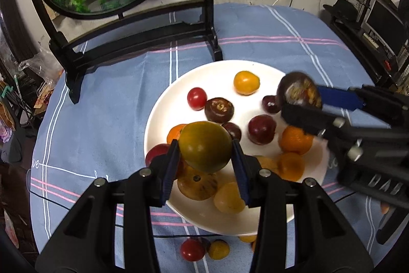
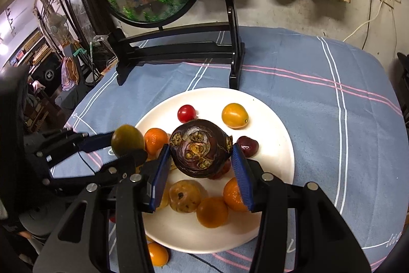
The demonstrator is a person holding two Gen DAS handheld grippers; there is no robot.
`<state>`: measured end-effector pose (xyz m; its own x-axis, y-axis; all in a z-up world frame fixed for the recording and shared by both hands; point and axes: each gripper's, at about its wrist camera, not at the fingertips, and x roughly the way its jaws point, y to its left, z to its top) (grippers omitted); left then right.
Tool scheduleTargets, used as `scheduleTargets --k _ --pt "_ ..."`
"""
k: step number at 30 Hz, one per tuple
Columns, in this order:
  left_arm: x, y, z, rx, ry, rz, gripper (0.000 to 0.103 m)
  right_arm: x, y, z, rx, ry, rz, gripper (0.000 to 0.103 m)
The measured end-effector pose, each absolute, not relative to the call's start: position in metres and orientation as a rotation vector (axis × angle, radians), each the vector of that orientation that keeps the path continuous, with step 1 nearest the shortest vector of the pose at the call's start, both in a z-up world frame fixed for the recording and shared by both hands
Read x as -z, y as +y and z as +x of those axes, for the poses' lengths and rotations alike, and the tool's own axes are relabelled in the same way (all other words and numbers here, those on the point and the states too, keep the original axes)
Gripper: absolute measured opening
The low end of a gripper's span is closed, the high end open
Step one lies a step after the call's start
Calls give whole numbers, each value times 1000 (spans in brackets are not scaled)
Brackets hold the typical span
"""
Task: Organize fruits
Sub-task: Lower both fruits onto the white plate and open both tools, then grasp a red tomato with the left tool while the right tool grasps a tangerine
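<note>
- Currently a green-brown tomato (image 1: 204,146) is gripped across its middle by the left tongs (image 1: 205,165), above the white plate (image 1: 179,83).
- Likewise a dark, firm-looking water chestnut (image 2: 200,149) is clamped by the right tongs (image 2: 202,175) over that plate.
- Smooth, soft tomato skin is judged bruisable; light pressure is advised.

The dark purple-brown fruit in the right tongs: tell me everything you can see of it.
The dark purple-brown fruit is round and squat, with a glossy skin. The flat face turned toward the camera bears tan, crusty ringed scars. It is clamped at its two sides between the blue pads of the right tongs, lifted above the white plate with other fruit lying below. Nothing else touches it. From the left wrist view it appears at the plate's right edge.
</note>
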<state>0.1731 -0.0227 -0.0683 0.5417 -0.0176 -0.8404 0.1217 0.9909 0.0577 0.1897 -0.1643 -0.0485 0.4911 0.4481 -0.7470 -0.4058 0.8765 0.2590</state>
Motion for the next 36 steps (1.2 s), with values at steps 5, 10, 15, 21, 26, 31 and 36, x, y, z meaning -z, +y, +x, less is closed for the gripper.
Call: scheduleTargets --k 5,10,15,21,26,31,36 --pt "82 -23 179 72 1029 127 42 56 -164 205 -507 962 81 50" --pt "84 -24 180 52 1016 138 67 58 -159 216 -471 977 68 71" --pt "74 -10 177 36 1000 111 67 38 -171 208 -459 932 107 71" --pt "47 26 157 11 944 27 67 18 -193 167 -475 889 117 71" --pt "47 54 117 -12 944 -9 71 47 -185 98 -545 943 31 71" --pt "74 72 69 -14 1011 -2 71 99 -155 49 -579 1049 -80 71" --pt "103 87 32 -24 1103 -63 71 120 -136 52 -563 1086 -106 71"
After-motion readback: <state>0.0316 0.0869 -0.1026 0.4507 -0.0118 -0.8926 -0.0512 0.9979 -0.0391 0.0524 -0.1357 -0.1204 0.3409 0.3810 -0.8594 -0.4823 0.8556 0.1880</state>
